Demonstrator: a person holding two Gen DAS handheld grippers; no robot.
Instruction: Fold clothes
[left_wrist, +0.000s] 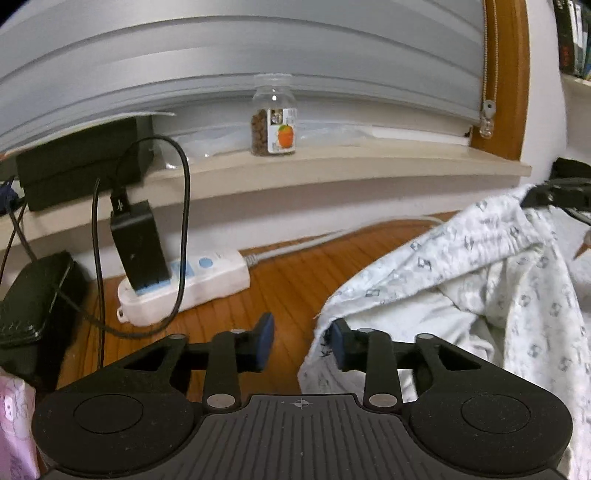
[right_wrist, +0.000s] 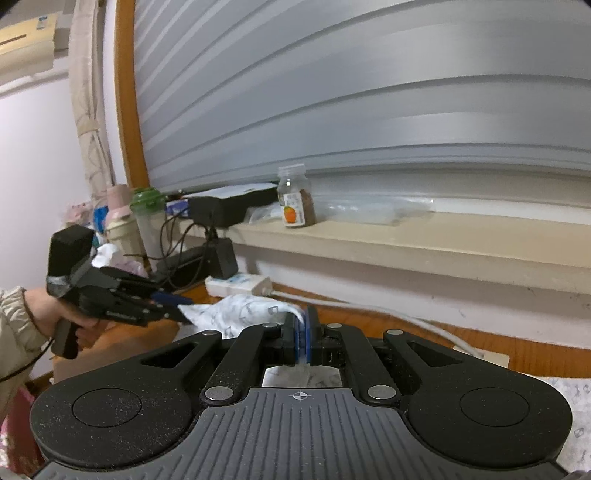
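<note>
1. The white patterned garment (left_wrist: 480, 280) lay bunched on the wooden floor (left_wrist: 280, 280) at the right of the left wrist view, one edge lifted up and away to the far right, so its long axis ran from the near left corner towards the far right.
2. The right gripper (right_wrist: 303, 334) was clenched on a fold of that garment, with cloth pinched between its blue pads (right_wrist: 313, 332); in the left wrist view it showed as a dark clamp at the cloth's raised far right corner.
3. The left gripper (left_wrist: 301, 341) was released, its jaws apart with nothing pressed between them. Its right pad (left_wrist: 338, 345) sat just at the garment's near left hem, and its left pad stood over bare floor.
4. In the right wrist view a hand (right_wrist: 55, 310) in a pale ruffled sleeve held the left gripper by its grip, its fingers pointing right towards the cloth.
5. A clear jar (left_wrist: 274, 114) with an orange-fruit label stood upright on the window ledge (left_wrist: 332, 166), filled partway with brown pellets.
6. A white power strip (left_wrist: 192, 284) lay on the floor at the left with a black adapter (left_wrist: 138, 243) plugged into it.
7. A green-lidded bottle (right_wrist: 149, 221) stood at the far left; its contents could not be made out.
</note>
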